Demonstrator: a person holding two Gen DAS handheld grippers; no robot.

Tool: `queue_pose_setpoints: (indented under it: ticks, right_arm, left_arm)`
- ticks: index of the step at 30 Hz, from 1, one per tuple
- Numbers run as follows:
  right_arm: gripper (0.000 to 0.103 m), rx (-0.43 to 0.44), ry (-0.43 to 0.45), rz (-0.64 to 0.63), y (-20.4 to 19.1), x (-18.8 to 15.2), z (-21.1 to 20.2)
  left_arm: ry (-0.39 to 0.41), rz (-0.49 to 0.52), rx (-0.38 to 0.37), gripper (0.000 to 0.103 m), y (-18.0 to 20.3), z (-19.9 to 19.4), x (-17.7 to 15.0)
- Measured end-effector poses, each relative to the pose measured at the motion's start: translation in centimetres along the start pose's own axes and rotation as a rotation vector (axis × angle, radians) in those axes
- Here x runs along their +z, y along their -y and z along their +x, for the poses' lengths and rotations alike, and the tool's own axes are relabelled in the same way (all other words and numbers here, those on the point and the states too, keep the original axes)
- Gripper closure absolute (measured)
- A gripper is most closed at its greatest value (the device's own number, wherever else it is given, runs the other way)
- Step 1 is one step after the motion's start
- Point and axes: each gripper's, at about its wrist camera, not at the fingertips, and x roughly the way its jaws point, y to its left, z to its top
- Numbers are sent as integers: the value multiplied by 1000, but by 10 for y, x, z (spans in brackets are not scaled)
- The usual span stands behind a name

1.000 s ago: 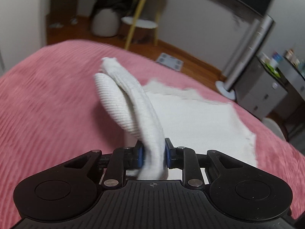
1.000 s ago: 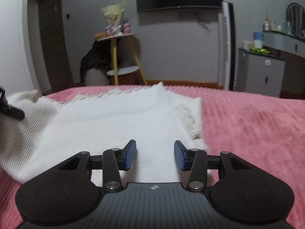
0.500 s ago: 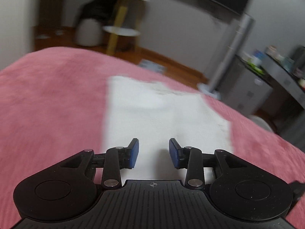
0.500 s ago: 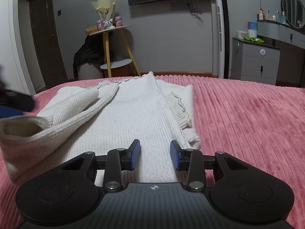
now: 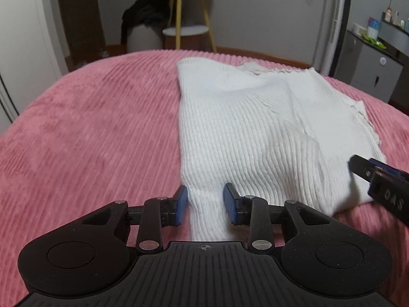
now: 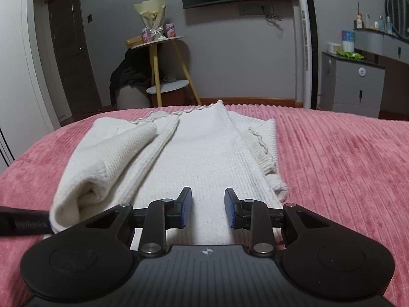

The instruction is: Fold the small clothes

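A white ribbed knit garment (image 5: 255, 128) lies flat on the pink bedspread (image 5: 89, 128). Its left side is folded over the middle as a thick roll (image 6: 107, 163). My left gripper (image 5: 205, 194) stands open at the garment's near left corner, a strip of cloth lying between its blue pads (image 5: 182, 202). My right gripper (image 6: 208, 197) is over the near edge further right; its jaws are closing with flat cloth between them, not pinched. Each gripper shows at the edge of the other's view: the right gripper (image 5: 378, 179) and the left gripper (image 6: 25, 221).
Pink bedspread (image 6: 345, 166) spreads to both sides of the garment. Beyond the bed stand a yellow-legged side table (image 6: 158, 43), a stool with dark clothes (image 6: 127, 76), a tower fan (image 6: 306, 51) and a grey dresser (image 6: 352, 84).
The left gripper let go of the lifted cloth, which now lies folded over the garment, and sank to the near corner. The right gripper's jaws narrowed.
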Motion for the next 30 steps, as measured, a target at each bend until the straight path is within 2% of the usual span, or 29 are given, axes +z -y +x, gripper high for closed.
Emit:
queue_pose_setpoints:
  ticks: [1, 2, 4, 7, 9, 10, 11, 14, 20, 25, 30]
  right_arm:
    - [75, 22, -15, 21, 2, 2, 0]
    - [75, 51, -31, 46, 4, 4, 1]
    - [75, 105, -57, 103, 7, 7, 0]
    - [65, 169, -79, 131, 3, 13, -3]
    - [51, 209, -85, 153, -1, 19, -3]
    - [41, 228, -93, 173, -1, 23, -1]
    - [39, 246, -106, 197, -1, 26, 2]
    - [39, 297, -168, 267, 0, 37, 18]
    - [39, 367, -273, 284, -15, 49, 50]
    - [39, 398, -308, 306, -21, 52, 60]
    - [39, 411, -302, 316, -19, 56, 57]
  left_arm:
    - [9, -30, -10, 57, -5, -5, -1]
    - [18, -71, -22, 44, -14, -10, -5]
    - [38, -153, -57, 36, -30, -17, -12]
    - [50, -198, -84, 36, -43, -18, -14]
    - [56, -183, -65, 36, -43, -17, -14]
    - [52, -175, -63, 36, -44, -15, -15]
    - [44, -173, -68, 36, -43, -13, -16]
    - [42, -165, -68, 35, -43, -12, -17]
    - [28, -185, -47, 31, -49, -12, -18]
    - [32, -195, -26, 30, -52, -17, -16]
    - [49, -194, 84, 30, -54, -22, -12]
